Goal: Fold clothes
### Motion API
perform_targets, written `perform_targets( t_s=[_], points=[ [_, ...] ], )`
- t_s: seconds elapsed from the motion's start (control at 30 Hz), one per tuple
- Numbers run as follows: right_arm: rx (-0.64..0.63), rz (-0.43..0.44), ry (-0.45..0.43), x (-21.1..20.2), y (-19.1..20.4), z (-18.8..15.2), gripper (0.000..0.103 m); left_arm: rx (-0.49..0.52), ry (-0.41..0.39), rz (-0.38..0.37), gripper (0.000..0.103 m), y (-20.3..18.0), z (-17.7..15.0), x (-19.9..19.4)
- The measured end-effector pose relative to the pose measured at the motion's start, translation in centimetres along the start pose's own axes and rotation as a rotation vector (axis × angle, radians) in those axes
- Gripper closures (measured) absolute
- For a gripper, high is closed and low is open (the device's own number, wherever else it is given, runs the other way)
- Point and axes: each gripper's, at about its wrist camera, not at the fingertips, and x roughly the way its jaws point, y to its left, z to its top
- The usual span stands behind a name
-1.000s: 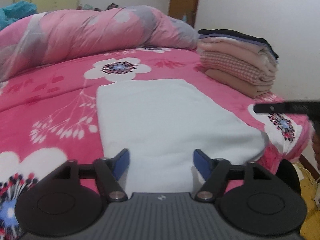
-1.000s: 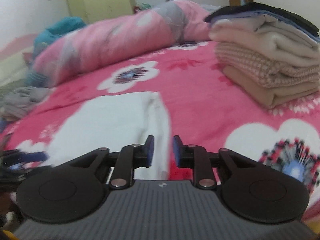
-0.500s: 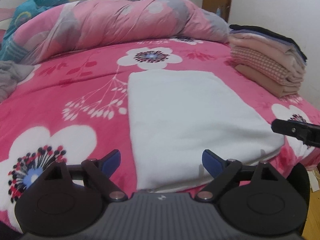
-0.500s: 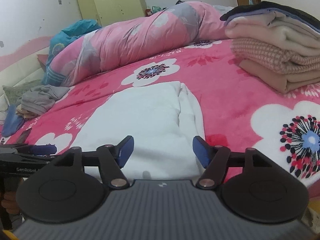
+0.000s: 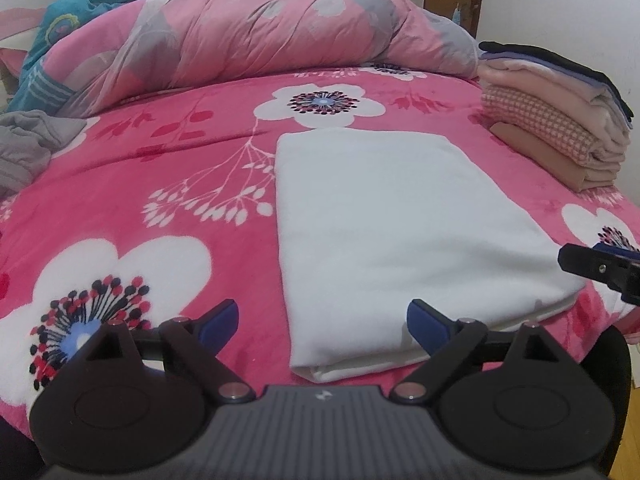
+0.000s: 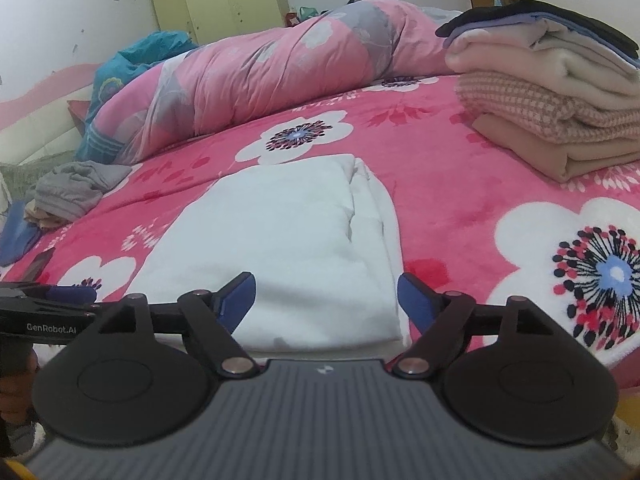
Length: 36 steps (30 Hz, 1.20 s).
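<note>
A folded white garment (image 5: 400, 232) lies flat on the pink flowered bed cover (image 5: 160, 168), its near edge at the front of the bed. My left gripper (image 5: 322, 316) is open, hovering just before the garment's near left corner, pads clear of the cloth. In the right wrist view the same garment (image 6: 288, 240) shows its layered right edge. My right gripper (image 6: 326, 286) is over the near right corner; its jaws are opening and grip nothing. One finger of the right gripper (image 5: 592, 266) shows at the left view's right edge.
A stack of folded clothes (image 5: 560, 120) sits at the bed's right side, also seen in the right view (image 6: 552, 100). A rolled pink quilt (image 5: 260, 40) lies across the back. A crumpled grey garment (image 6: 76, 192) lies at the left.
The right gripper's jaws went from nearly shut at the garment's edge to wide apart, and it drew back a little. The left gripper's jaws widened slightly and its view swung right.
</note>
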Motion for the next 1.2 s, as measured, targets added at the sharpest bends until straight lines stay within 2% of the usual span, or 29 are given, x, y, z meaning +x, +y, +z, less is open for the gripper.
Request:
perform_targets(
  t_s=[0.43,0.67,1.2],
  points=[
    [-0.036,-0.023,0.015,0.4,1.2,0.0,0.018,-0.009,0.011,0.023,0.010,0.2,-0.1,0.0],
    [-0.052,-0.029,0.026,0.8,1.8,0.0,0.010,-0.010,0.010,0.041,0.009,0.4,-0.2,0.0],
    [-0.044,-0.050,0.023,1.3,2.8,0.0,0.008,-0.020,0.020,0.066,0.008,0.9,-0.3,-0.1]
  ],
)
